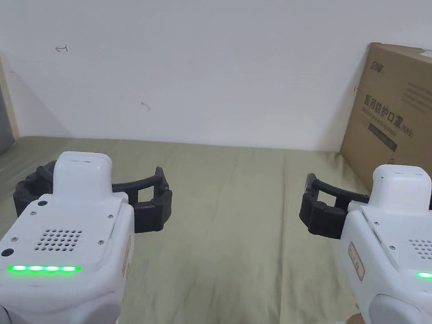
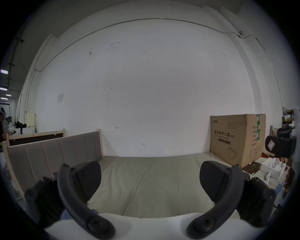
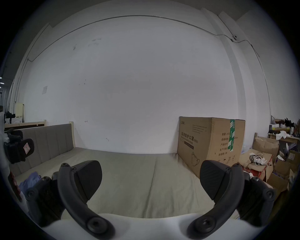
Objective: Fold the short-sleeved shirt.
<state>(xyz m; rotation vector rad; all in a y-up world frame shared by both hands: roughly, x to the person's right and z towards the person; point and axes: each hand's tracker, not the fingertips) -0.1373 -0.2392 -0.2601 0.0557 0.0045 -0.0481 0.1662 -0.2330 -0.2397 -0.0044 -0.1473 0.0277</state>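
A bluish-purple shirt (image 3: 30, 178) lies crumpled on the olive sheet at the near left, by the padded headboard; only a small bunched part of it shows.

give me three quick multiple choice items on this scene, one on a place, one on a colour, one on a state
1. Where does the cardboard box stand?
A. on the bed's right side, by the wall
B. beside the headboard
C. on the floor

2. What colour is the bed sheet?
A. white
B. olive green
C. red

3. How do the left tool and right tool stand?
A. both shut on cloth
B. one open, one shut
C. both open, holding nothing

Key: 1 A, it sits on the sheet against the white wall; 2 B, the sheet is dull green; 3 C, each gripper view shows jaws wide apart.
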